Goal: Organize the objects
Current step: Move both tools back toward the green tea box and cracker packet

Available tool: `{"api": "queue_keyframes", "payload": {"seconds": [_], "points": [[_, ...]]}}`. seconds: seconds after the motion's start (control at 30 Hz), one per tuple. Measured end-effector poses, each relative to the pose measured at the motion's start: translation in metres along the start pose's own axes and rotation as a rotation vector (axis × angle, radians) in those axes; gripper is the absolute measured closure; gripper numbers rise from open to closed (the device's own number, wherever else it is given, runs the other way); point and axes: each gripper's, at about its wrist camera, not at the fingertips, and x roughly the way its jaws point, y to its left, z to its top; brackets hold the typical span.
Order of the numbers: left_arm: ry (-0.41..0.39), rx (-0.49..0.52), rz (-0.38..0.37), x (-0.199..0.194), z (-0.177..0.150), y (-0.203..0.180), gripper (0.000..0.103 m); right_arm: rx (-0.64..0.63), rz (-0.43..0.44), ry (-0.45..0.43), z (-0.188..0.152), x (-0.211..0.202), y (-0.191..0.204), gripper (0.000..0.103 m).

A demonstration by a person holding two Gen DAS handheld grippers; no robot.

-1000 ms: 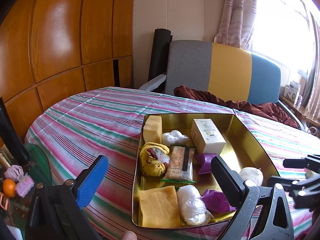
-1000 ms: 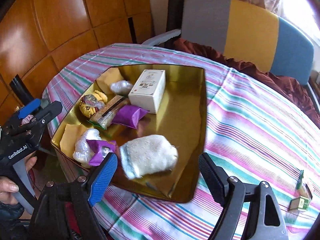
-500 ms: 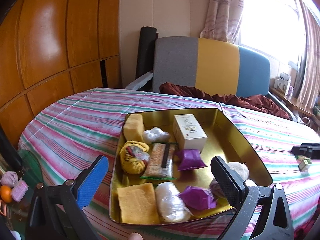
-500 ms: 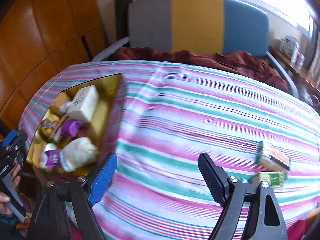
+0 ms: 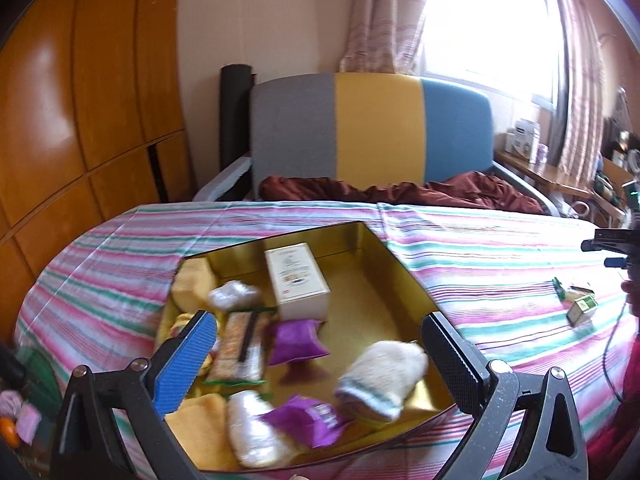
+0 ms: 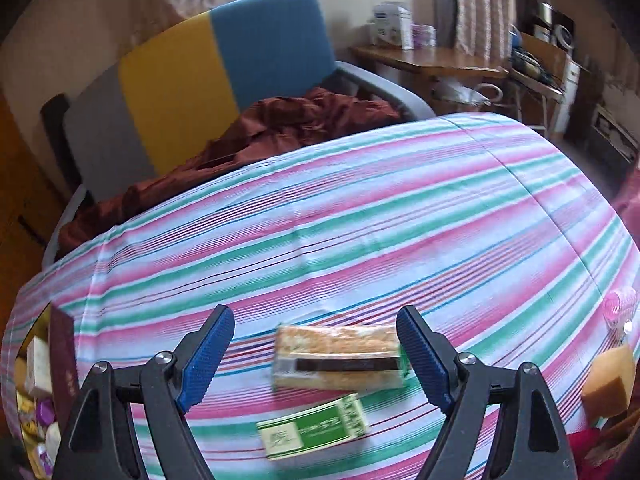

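Note:
A gold tin tray (image 5: 372, 296) on the striped cloth holds a white box (image 5: 298, 280), purple packets (image 5: 294, 342), a white sock (image 5: 382, 374), yellow sponges and a wrapped snack bar (image 5: 240, 346). My left gripper (image 5: 320, 360) hovers open over the tray's near side, holding nothing. My right gripper (image 6: 316, 360) stands open above a wrapped cracker bar (image 6: 340, 358) and a small green-and-white box (image 6: 314, 432) lying on the cloth; its pads touch neither. That bar and green box (image 5: 582, 310) also show at the far right in the left wrist view.
A grey, yellow and blue armchair (image 5: 372, 132) with a dark red cloth (image 5: 400, 192) stands behind the table. A yellow sponge (image 6: 610, 382) and a pink roller (image 6: 620, 308) lie at the right edge. Wooden panels (image 5: 80, 120) line the left wall.
My right gripper has swung away from the tray to the right, across the cloth, and now hangs over the cracker bar and green box. My left gripper drifted along the tray's near side.

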Motion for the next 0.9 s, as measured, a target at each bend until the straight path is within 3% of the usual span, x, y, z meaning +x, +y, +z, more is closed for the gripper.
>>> {"api": "queue_keyframes", "payload": {"seconds": [0.1, 0.23, 0.6, 0.9], "points": [[0.01, 0.03, -0.039, 0.006, 0.006, -0.021, 0.0, 0.164, 0.048, 0.048, 0.001, 0.007, -0.03, 0.018], [0.021, 0.077, -0.095, 0.014, 0.011, -0.053, 0.0, 0.228, 0.056, 0.086, -0.002, 0.011, -0.044, 0.018], [0.088, 0.182, -0.242, 0.038, 0.013, -0.135, 0.0, 0.274, 0.067, 0.148, -0.005, 0.02, -0.037, 0.018], [0.125, 0.206, -0.322, 0.053, 0.006, -0.168, 0.0, 0.374, 0.059, 0.164, -0.008, 0.024, -0.058, 0.018]]}}
